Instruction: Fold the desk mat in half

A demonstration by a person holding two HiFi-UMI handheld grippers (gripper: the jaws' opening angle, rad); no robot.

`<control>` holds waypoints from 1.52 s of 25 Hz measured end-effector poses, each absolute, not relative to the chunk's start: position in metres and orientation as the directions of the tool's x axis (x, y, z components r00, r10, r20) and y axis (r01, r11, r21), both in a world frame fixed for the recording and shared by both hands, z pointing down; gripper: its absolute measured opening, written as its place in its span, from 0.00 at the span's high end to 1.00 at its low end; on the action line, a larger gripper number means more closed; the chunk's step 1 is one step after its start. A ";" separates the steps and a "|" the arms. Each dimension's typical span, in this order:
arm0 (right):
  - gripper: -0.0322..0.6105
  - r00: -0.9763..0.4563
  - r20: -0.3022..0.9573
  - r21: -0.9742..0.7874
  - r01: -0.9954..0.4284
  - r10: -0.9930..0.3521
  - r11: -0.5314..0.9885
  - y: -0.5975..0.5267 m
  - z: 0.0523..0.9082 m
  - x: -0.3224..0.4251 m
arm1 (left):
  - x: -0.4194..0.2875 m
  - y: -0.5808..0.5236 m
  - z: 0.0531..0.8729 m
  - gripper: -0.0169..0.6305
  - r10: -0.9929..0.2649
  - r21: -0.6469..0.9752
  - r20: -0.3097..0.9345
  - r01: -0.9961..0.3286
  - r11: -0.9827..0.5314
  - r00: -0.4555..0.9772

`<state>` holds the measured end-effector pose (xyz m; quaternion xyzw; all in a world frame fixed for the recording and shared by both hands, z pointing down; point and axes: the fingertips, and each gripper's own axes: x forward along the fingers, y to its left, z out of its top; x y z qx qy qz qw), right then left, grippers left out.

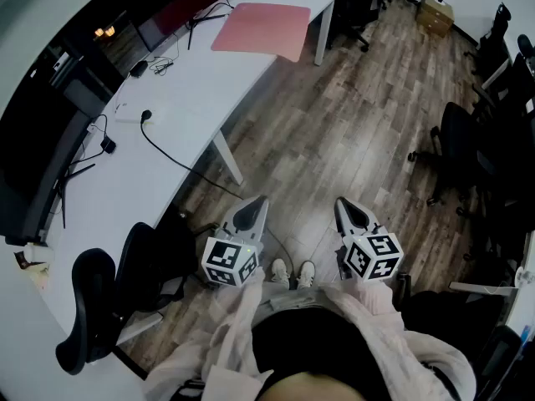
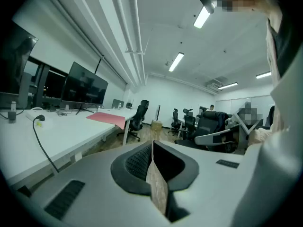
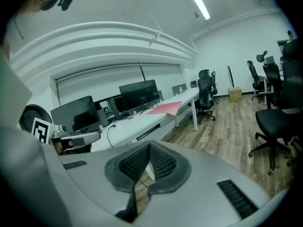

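Far from the desk mat, left gripper and right gripper level, fingers closed, empty.

The head view looks steeply down from above the person onto the floor, with the left gripper and right gripper close below; each gripper view rides low on its gripper and looks almost level along its jaws across the room; all three share the white desk at left and the far-off pink desk mat.
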<state>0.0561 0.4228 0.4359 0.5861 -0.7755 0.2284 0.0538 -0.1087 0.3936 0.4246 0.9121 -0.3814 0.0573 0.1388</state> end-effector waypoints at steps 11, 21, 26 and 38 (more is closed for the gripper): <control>0.93 -0.280 0.349 -0.313 -0.934 -0.894 0.170 0.421 0.442 0.045 | -0.117 0.390 0.425 0.92 -0.657 0.179 0.204 -0.687 -0.704 0.726; 0.93 -0.277 0.357 -0.329 -0.931 -0.892 0.158 0.403 0.458 0.038 | -0.128 0.375 0.450 0.92 -0.644 0.193 0.271 -0.695 -0.692 0.716; 0.93 -0.303 0.387 -0.301 -0.934 -0.871 0.191 0.353 0.465 0.044 | -0.118 0.326 0.451 0.92 -0.653 0.213 0.258 -0.701 -0.681 0.712; 0.93 -0.385 0.373 -0.320 -0.907 -0.844 0.273 0.187 0.457 0.111 | -0.040 0.171 0.440 0.92 -0.675 0.206 0.270 -0.726 -0.657 0.687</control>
